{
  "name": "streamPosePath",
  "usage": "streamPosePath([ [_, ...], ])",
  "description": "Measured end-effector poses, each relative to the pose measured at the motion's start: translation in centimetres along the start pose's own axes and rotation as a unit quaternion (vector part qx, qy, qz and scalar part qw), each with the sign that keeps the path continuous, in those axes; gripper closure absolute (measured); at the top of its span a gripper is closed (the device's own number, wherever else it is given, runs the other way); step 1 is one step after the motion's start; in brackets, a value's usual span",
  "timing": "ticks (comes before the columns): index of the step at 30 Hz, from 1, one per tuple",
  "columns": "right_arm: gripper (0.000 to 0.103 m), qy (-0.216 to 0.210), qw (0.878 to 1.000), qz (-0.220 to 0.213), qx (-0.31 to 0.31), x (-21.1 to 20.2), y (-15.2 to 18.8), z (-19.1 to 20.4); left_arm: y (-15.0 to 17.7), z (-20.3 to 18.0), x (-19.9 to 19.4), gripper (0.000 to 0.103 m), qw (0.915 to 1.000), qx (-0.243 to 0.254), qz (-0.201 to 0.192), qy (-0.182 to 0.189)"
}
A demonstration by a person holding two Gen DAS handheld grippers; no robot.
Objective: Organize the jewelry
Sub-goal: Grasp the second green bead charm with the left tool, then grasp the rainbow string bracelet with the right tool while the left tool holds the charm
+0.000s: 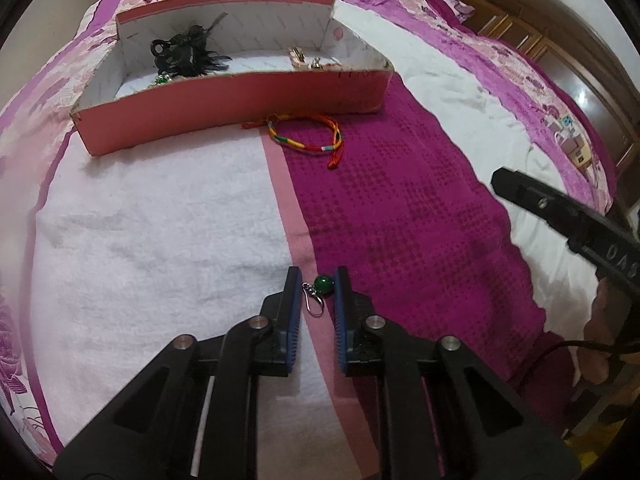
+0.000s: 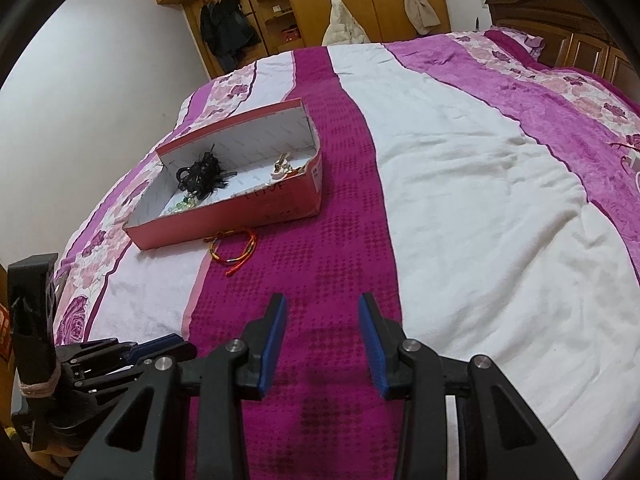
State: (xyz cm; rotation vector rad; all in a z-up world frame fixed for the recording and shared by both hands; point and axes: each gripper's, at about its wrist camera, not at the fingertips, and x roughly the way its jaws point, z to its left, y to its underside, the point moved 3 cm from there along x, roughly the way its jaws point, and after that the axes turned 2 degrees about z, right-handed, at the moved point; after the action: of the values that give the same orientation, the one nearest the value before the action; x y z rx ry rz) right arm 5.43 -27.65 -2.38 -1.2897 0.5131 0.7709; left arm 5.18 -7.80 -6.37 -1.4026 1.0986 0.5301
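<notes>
A green-bead earring (image 1: pixel 320 290) with a silver hook lies on the bedspread between the open fingers of my left gripper (image 1: pixel 318 280); the bead is close to the right finger, and I cannot tell if they touch. A braided multicoloured bracelet (image 1: pixel 306 136) lies just in front of the red cardboard box (image 1: pixel 224 108), which holds a black feathered hairpiece (image 1: pixel 188 50) and small trinkets (image 1: pixel 310 60). My right gripper (image 2: pixel 322 312) is open and empty above the magenta stripe; the box (image 2: pixel 276 206) and bracelet (image 2: pixel 234 250) lie ahead of it to the left.
The bed is covered by a pink, white and magenta bedspread (image 1: pixel 400 220). The right gripper's body (image 1: pixel 568 216) enters the left wrist view at right. The left gripper (image 2: pixel 120 356) shows at the lower left of the right wrist view. A wooden wardrobe (image 2: pixel 304 0) and headboard (image 2: pixel 560 20) stand beyond.
</notes>
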Motion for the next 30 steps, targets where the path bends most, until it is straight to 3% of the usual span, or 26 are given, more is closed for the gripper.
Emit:
streamPosePath([
  [15,0.063,-0.034,0.997,0.041,-0.052,5.2,-3.0,4.9,-2.6,6.1,-3.6,0.096,0.9947,-0.056,-0.071,-0.049],
  [30,0.064,-0.021,0.994,0.078,-0.079,13.3,-4.8,7.0,-3.2,8.7,-4.1,0.096,0.9903,-0.088,-0.086,-0.066],
])
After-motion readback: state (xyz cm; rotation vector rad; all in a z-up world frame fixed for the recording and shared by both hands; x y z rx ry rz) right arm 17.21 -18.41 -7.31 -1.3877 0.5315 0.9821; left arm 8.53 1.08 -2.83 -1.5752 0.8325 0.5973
